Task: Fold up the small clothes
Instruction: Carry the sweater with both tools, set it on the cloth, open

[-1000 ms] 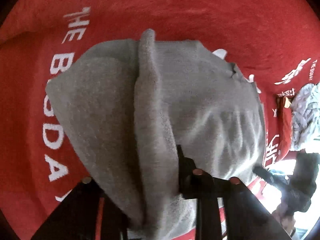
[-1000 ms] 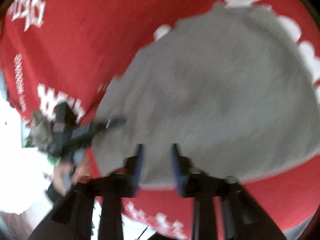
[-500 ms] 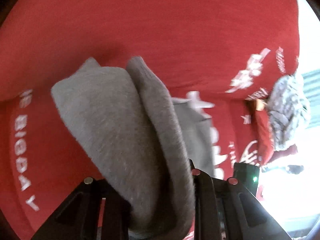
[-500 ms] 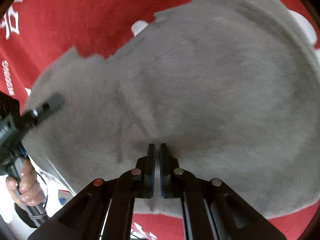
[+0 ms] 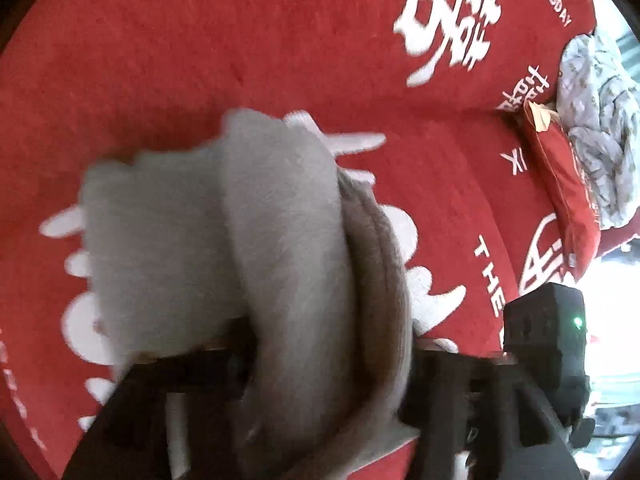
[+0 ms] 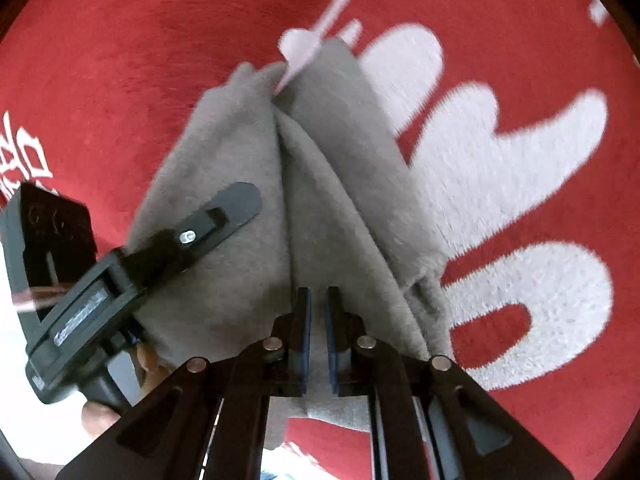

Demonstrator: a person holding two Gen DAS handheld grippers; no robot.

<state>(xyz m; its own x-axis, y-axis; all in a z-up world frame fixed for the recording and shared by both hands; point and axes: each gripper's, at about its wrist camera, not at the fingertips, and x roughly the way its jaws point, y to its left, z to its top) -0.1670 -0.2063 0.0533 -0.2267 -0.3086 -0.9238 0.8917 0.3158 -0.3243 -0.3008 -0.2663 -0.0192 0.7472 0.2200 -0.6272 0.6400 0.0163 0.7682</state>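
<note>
**Grey garment bunched between two grippers over the red cloth**

The grey fleece garment (image 6: 320, 208) lies gathered in long folds on a red cloth with white lettering (image 6: 500, 184). In the right wrist view its folds run up to a peak, where a small pale tag (image 6: 304, 46) sticks out. In the left wrist view the same garment (image 5: 256, 248) is blurred and drapes down over the front of the left gripper (image 5: 320, 356), hiding most of its fingers.

The left gripper's jaws have just been opening and stand apart; the garment hangs between them, and whether a pad touches it cannot be told. Seen from the right wrist, one of its fingers (image 6: 224, 216) lies flat against the cloth's left fold, with the person's hand (image 6: 120, 392) on the handle below.

The right gripper (image 6: 318, 320) has its jaws nearly together, pinching a fold of the garment at its lower edge.

Far off at the cloth's right edge sit a red cushion (image 5: 560, 184) and a crumpled pale patterned fabric (image 5: 596, 120).
</note>
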